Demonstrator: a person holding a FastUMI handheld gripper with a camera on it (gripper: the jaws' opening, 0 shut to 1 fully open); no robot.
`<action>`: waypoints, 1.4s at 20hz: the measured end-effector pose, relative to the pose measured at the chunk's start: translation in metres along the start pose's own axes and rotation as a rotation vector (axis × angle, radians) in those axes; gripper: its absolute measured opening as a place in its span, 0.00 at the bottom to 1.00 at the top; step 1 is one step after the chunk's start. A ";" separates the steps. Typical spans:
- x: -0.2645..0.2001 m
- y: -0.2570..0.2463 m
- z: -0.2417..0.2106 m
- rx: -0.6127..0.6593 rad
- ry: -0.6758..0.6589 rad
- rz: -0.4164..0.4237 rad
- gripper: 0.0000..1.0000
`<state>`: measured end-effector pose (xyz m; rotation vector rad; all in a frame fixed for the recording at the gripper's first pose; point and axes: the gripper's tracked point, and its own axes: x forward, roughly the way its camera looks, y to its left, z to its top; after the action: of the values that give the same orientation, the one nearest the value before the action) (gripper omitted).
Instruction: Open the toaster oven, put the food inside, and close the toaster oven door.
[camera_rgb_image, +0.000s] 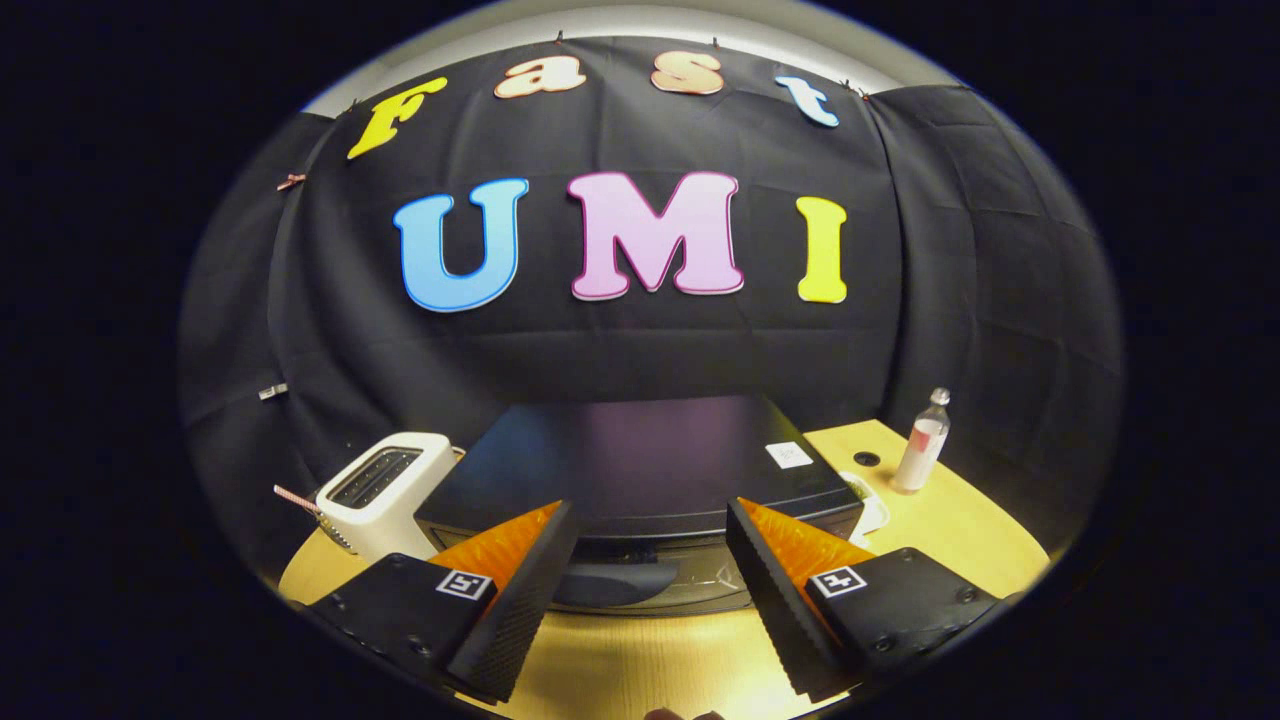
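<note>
Nearest the camera, the gripper (650, 520) hangs above the wooden table (640, 660) with its two fingers spread wide apart and nothing between them but open air. Each finger carries a small square marker on its upper face. Neither finger touches anything; bare tabletop shows in the gap below them.

Starting at the left, a white pop-up toaster (385, 490) stands on the table just beyond the left finger, its slots facing up, with a striped cord or strap trailing from its near side. Just beside it, to the right, sits the toaster oven (640, 465), a broad dark box directly ahead of the fingers. Its flat top faces the camera and bears a small white sticker (789, 455) near the right rear corner. Its front, with a glass door (650, 580), shows in the gap between the fingertips; the door looks closed, though the view is too steep to be sure. At the oven's right side a white dish or tray (868, 505) peeks out, mostly hidden; whether it holds food I cannot tell. Farther right, well apart from the oven, a clear bottle (922, 442) with a pale label stands upright near the table's edge, with a small dark hole (867, 459) in the tabletop close by.
</note>
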<state>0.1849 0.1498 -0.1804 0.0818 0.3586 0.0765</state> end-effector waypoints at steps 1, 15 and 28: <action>0.005 0.003 -0.006 -0.007 0.012 0.003 0.99; -0.004 0.016 -0.049 0.111 0.156 0.032 1.00; -0.065 0.011 -0.113 0.040 0.247 0.012 1.00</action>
<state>0.0835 0.1622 -0.2620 0.1143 0.6062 0.0920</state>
